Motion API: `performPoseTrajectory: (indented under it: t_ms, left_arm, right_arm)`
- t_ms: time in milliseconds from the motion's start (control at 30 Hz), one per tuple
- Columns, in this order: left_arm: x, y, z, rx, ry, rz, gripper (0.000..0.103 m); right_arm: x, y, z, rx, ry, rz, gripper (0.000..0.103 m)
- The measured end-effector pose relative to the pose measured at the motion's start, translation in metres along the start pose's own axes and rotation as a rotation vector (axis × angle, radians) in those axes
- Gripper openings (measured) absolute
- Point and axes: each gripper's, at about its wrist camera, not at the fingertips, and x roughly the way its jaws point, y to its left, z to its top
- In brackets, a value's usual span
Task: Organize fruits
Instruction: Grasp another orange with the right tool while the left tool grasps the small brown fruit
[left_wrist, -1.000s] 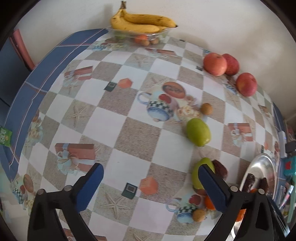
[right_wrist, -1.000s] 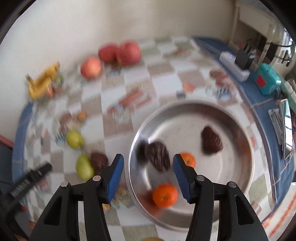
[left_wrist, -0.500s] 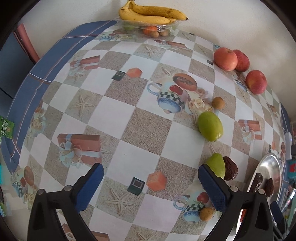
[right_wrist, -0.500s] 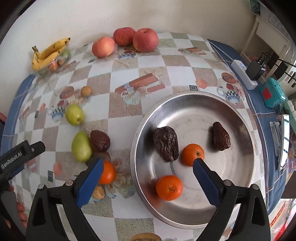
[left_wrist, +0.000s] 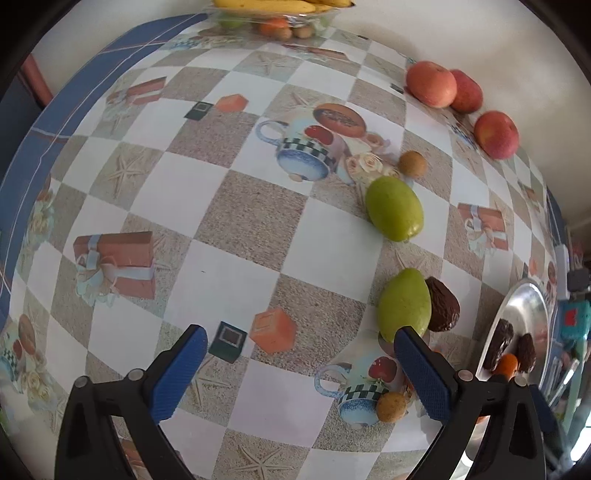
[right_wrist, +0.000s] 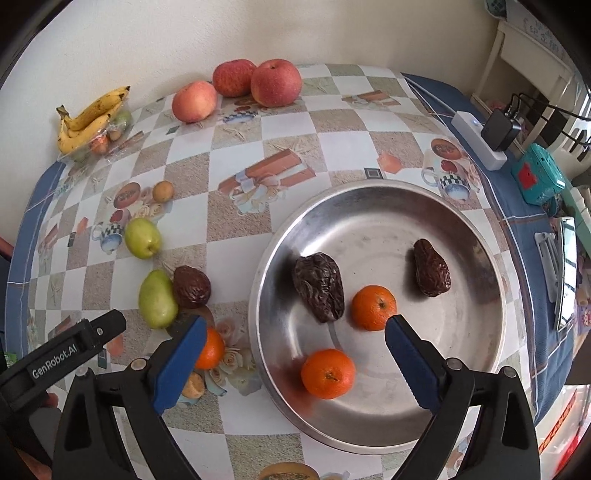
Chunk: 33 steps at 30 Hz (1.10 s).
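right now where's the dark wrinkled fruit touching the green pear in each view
Left wrist: dark wrinkled fruit at lower right, against the green pear.
Right wrist: lower left, right of the pear.
Shared landmark: steel bowl to its right.

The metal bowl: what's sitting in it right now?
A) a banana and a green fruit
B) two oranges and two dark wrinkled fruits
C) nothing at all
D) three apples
B. The right wrist view shows the metal bowl holding one orange, a second orange nearer the camera, and two dark wrinkled fruits; the apples and bananas lie on the table outside it.
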Motion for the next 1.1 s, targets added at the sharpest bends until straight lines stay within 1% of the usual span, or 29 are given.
performPoseTrajectory:
  t_ms: [133, 267, 367, 467, 533, 600, 667, 733, 900, 967, 1067, 1100]
  left_arm:
    - [-0.002, 0.017, 0.001, -0.042, -0.004, 0.013, 0.102]
    - [-0.003, 0.034, 0.001, -0.091, 0.017, -0.002, 0.102]
    - [-0.008, 0.047, 0.001, -0.116, 0.009, -0.005, 0.102]
    - [-0.015, 0.055, 0.001, -0.103, -0.015, 0.015, 0.103]
    - [-0.018, 0.057, 0.001, -0.085, -0.028, 0.027, 0.103]
    - [-0.018, 0.059, 0.0, -0.085, -0.025, 0.024, 0.103]
    - [-0.016, 0.063, -0.001, -0.097, -0.015, 0.017, 0.103]
    - [-0.015, 0.064, -0.002, -0.101, -0.009, 0.017, 0.103]
    - [0.0, 0.06, 0.002, -0.085, 0.015, 0.055, 0.103]
    - [0.003, 0.061, 0.002, -0.086, 0.027, 0.056, 0.103]
    - [0.003, 0.062, 0.004, -0.09, 0.024, 0.044, 0.103]
    - [0.001, 0.061, 0.004, -0.088, 0.018, 0.04, 0.103]
  right_arm:
    - [0.003, 0.013, -0.004, -0.057, 0.019, 0.036, 0.097]
    - [0.006, 0.029, -0.007, -0.105, 0.027, 0.065, 0.097]
    - [0.008, 0.039, -0.009, -0.134, 0.033, 0.077, 0.097]
    - [0.008, 0.048, -0.01, -0.148, 0.023, 0.116, 0.097]
    - [0.005, 0.053, -0.01, -0.149, 0.003, 0.149, 0.097]
    - [0.001, 0.06, -0.01, -0.147, -0.029, 0.172, 0.097]
    - [-0.001, 0.066, -0.011, -0.166, -0.04, 0.175, 0.097]
    - [0.003, 0.071, -0.012, -0.183, -0.023, 0.169, 0.097]
    - [0.012, 0.075, -0.014, -0.202, 0.012, 0.16, 0.097]
    - [0.014, 0.077, -0.014, -0.212, 0.009, 0.166, 0.097]
    - [0.014, 0.082, -0.017, -0.241, -0.003, 0.184, 0.096]
    - [0.013, 0.084, -0.018, -0.253, -0.011, 0.181, 0.093]
